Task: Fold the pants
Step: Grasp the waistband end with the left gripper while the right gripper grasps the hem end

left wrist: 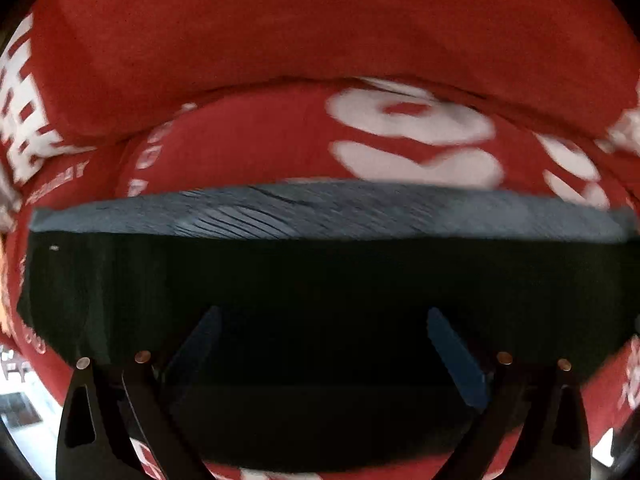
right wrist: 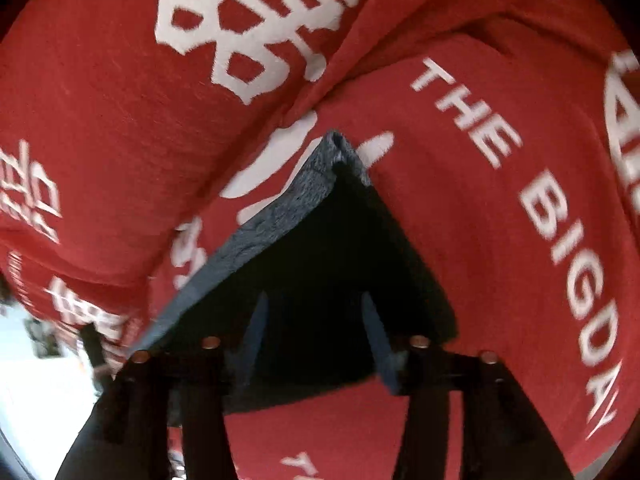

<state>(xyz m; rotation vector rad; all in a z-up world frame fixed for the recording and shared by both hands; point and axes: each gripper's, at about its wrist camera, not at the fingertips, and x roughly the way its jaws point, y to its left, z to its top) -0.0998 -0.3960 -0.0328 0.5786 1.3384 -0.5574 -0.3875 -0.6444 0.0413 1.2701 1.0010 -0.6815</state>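
The dark pants (left wrist: 320,264) fill the lower half of the left wrist view, their ribbed grey waistband edge (left wrist: 320,210) running across. My left gripper (left wrist: 324,320) has its blue-padded fingers (left wrist: 452,352) spread, with dark cloth between and over them; whether they pinch it is not visible. In the right wrist view a corner of the pants (right wrist: 336,240) points away, with a grey hem (right wrist: 280,216) along its left side. My right gripper (right wrist: 316,312) has its fingers (right wrist: 376,332) apart under that corner, the tips hidden in dark cloth.
A red cloth with white lettering (left wrist: 280,40) lies under the pants and has a raised fold across the back. It fills the right wrist view (right wrist: 520,200) too, with "THE BIGDAY" printed on it. A bright floor patch (right wrist: 36,380) shows at the lower left.
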